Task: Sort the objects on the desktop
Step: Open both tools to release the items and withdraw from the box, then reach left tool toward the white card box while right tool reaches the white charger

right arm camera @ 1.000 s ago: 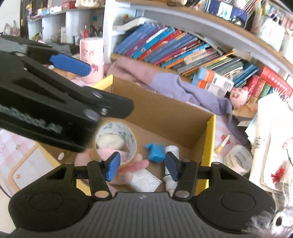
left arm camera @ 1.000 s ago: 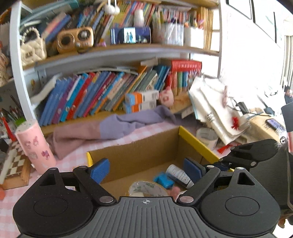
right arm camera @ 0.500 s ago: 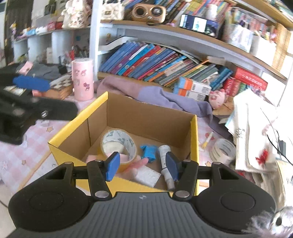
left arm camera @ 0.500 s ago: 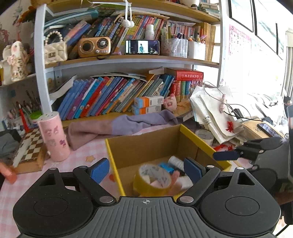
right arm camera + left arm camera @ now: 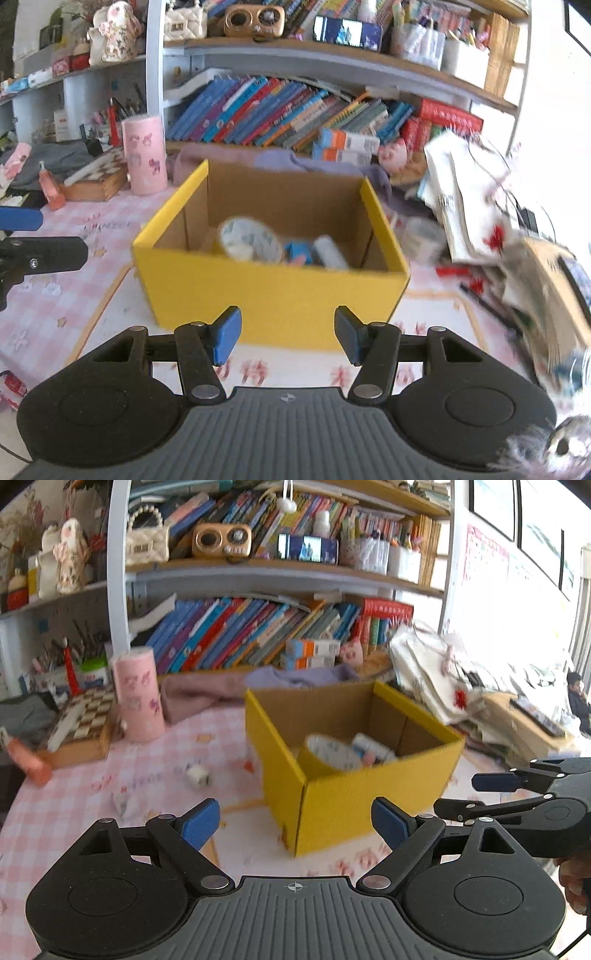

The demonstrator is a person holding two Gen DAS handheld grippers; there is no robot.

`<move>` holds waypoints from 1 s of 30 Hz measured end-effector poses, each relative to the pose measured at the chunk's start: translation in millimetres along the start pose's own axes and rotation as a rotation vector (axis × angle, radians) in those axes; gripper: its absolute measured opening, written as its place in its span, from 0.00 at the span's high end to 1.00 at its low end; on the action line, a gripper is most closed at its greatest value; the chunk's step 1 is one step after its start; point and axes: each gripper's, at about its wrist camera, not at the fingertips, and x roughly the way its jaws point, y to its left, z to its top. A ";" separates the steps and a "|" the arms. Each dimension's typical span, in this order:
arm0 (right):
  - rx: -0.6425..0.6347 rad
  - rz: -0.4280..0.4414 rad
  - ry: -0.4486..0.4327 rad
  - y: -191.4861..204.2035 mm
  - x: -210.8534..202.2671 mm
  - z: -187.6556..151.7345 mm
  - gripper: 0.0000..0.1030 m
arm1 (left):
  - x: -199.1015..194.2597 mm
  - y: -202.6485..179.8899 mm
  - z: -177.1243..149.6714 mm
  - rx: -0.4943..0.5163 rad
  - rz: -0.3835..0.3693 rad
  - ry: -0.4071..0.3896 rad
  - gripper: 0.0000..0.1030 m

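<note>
The counter (image 5: 66,306), under pink checked cloth, lies bare in front of the yellow box (image 5: 273,291), which stands mid-counter with clutter crowding its right edge. Inside the box lie a tape roll (image 5: 249,240), a blue piece (image 5: 297,249) and a white tube (image 5: 328,253). The left gripper (image 5: 295,821) has its fingers spread wide, empty. The right gripper (image 5: 288,332) has its fingers partly apart, empty.
</note>
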 end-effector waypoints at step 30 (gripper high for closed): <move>0.021 0.035 0.123 164.3 -37.7 -63.3 0.48 | -72.7 96.9 -81.9 -0.011 0.011 0.116 0.11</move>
